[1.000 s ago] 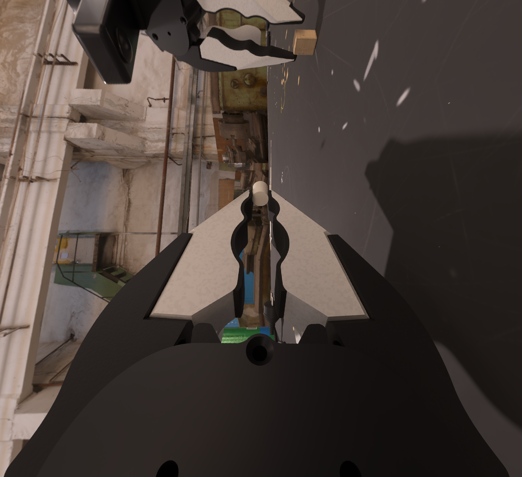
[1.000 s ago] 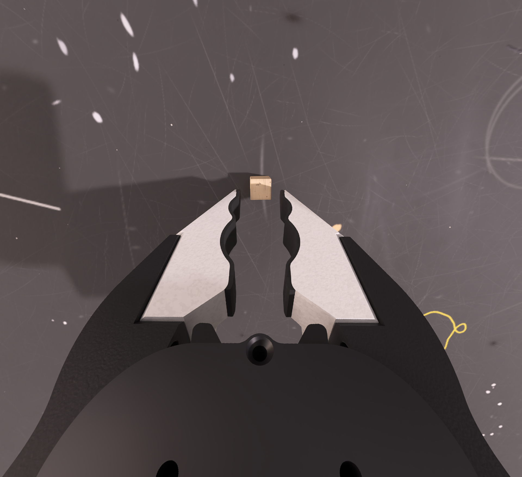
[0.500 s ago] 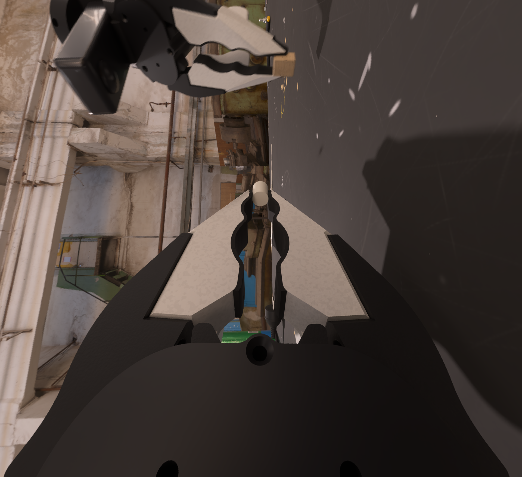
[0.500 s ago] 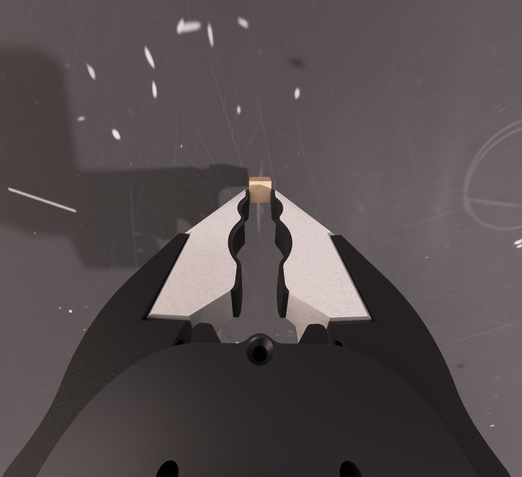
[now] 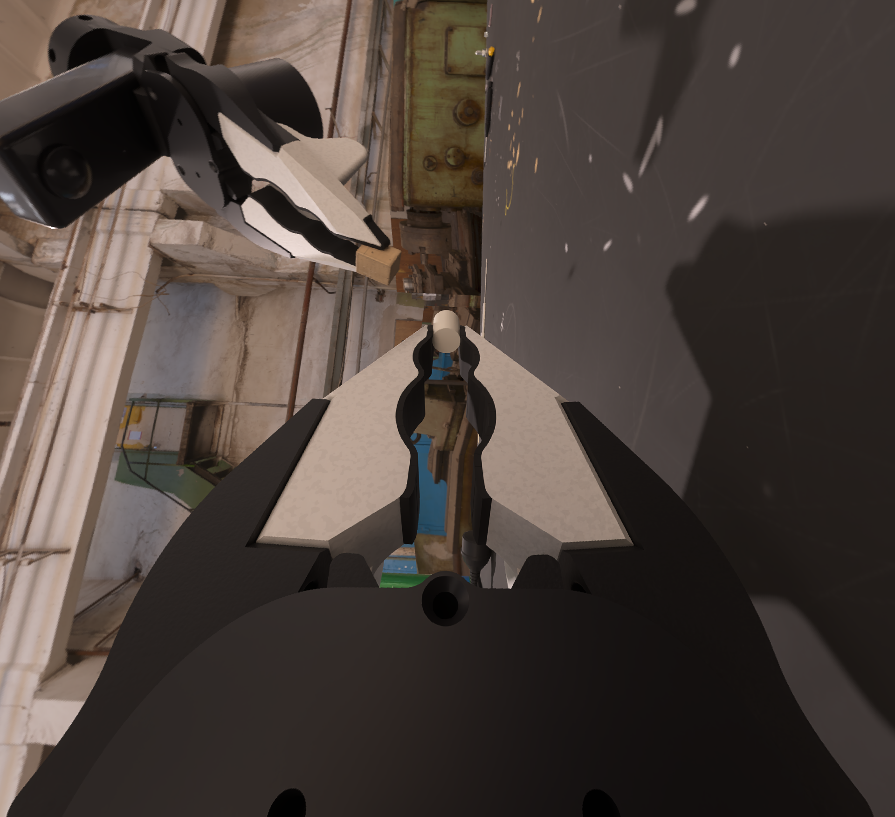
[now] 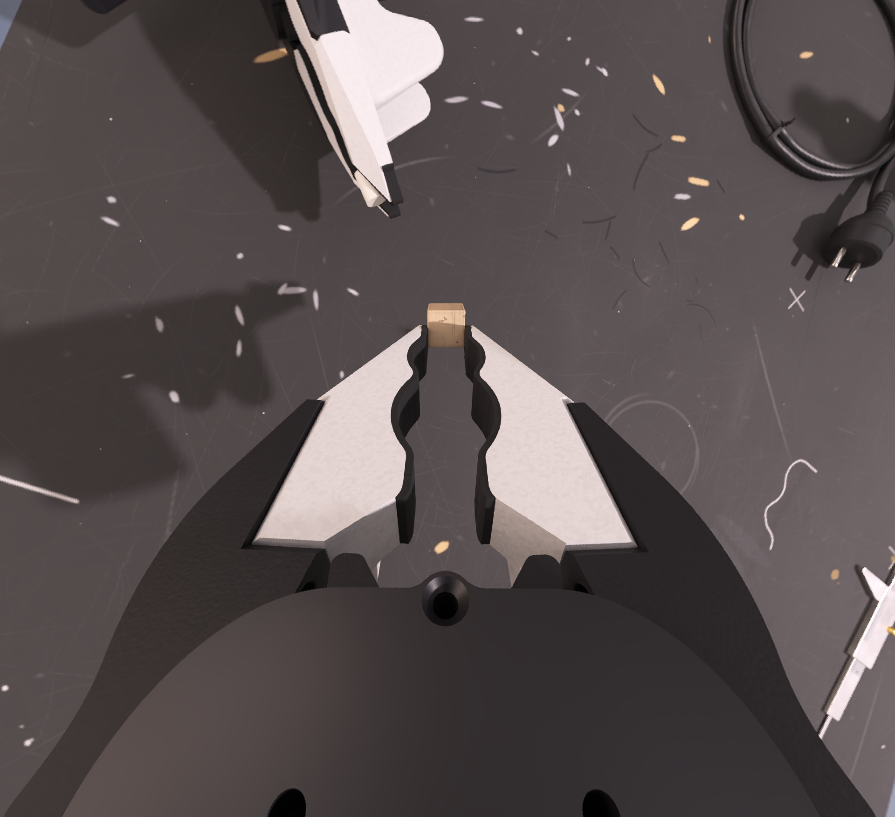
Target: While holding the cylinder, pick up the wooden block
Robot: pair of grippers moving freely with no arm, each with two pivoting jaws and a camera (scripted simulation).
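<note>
Dark scratched tabletop (image 6: 629, 358), chips scattered, power cable (image 6: 794, 82) far aside. Right gripper (image 6: 446, 333) clamped on wooden block (image 6: 446, 325), lifted clear. Left gripper (image 5: 446, 337) pinches cylinder (image 5: 445, 337) at tips. Risk: shallow tip grips, either piece may slip out.

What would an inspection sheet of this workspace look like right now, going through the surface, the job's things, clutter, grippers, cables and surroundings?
Surface: dark table, scratched, strewn with pale and tan flecks.
Job's things: wooden block pinched at the fingertips of the right gripper, clear of the table in the left wrist view; white cylinder pinched at the tips of the left gripper.
Clutter: pale metal tool at the right edge; white thread; chalk cross.
Grippers: both shut on their loads, apart from each other.
Cables: coiled black power cord with plug, lying clear of both grippers.
Surroundings: worn workshop hall with a green machine.
</note>
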